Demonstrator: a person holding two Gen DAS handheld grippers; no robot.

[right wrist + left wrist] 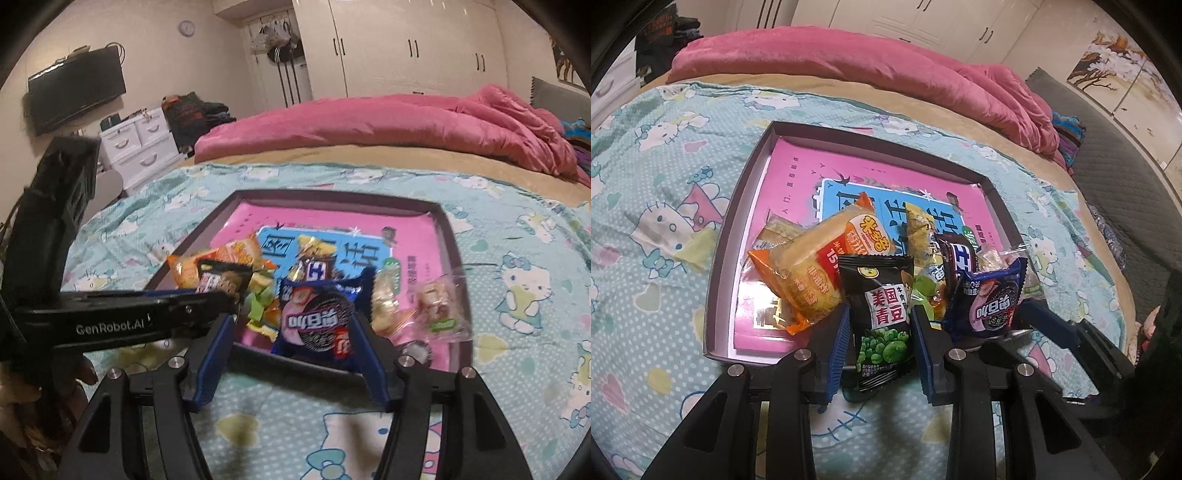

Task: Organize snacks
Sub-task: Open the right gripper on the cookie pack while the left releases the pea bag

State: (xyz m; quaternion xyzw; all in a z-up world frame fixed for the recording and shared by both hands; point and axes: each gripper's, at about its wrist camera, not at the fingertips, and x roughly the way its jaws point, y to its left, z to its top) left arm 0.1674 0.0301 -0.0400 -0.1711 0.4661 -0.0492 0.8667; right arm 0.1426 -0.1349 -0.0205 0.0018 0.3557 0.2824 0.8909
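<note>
A shallow dark-rimmed box (718, 266) with a pink printed bottom lies on the bed and holds a pile of snack packets. My left gripper (881, 328) is shut on a black green-pea packet (882, 317) at the box's near edge. An orange rice-cracker packet (820, 266) lies to its left. My right gripper (295, 332) has its jaws around a blue cookie packet (317, 317), which also shows in the left wrist view (990, 306); contact looks light. The box (450, 229) and the left gripper (225, 295) with its pea packet (221, 282) appear in the right wrist view.
The box sits on a teal cartoon-cat blanket (657, 206). A pink quilt (886, 66) is bunched at the far side of the bed. A clear-wrapped snack (439, 306) lies at the box's right. White drawers (136, 144) and a wall television (77, 88) stand beyond.
</note>
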